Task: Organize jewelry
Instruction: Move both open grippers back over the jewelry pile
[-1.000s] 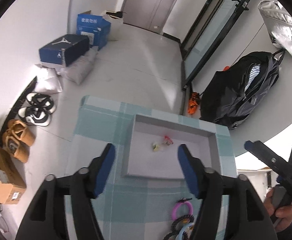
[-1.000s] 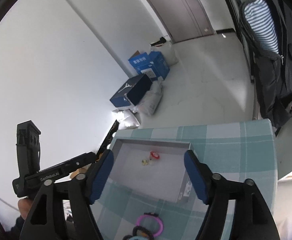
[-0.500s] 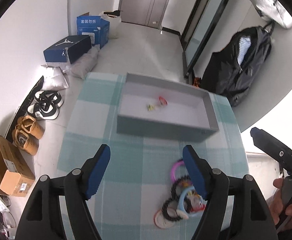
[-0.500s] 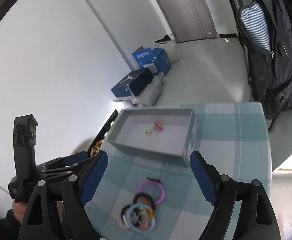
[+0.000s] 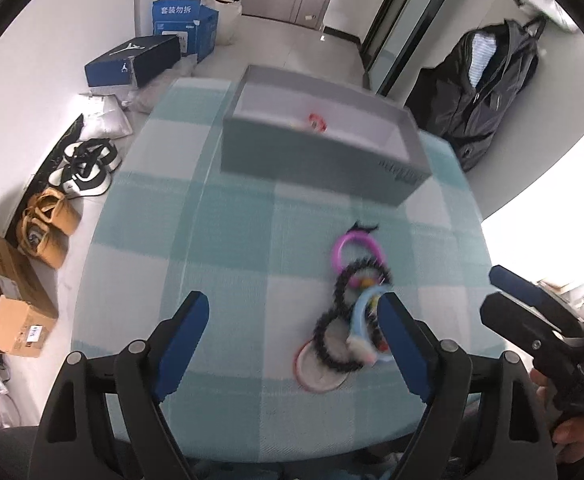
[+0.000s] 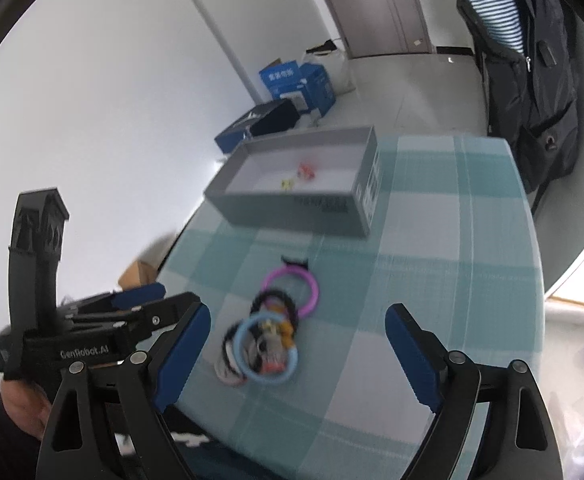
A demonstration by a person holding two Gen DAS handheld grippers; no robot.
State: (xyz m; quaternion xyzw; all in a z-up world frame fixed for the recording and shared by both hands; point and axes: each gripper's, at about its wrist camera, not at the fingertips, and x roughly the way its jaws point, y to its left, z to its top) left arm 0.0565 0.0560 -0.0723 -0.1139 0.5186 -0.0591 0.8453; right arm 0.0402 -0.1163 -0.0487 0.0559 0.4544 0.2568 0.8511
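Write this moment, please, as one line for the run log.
left gripper: open, empty, just opening | right gripper: open, empty, just opening | hair-ring pile: on checked cloth | gray box: two small pieces inside

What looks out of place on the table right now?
The rings and hair ties lie tangled in one overlapping heap on the checked tablecloth, outside the grey box. Only two small pieces sit inside the box. Nothing looks spilled or broken.

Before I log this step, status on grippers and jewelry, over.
Left gripper and right gripper: jaws just opened wider, nothing between them. Pile of rings loose on checked cloth, short of grey box. Nothing in the way.
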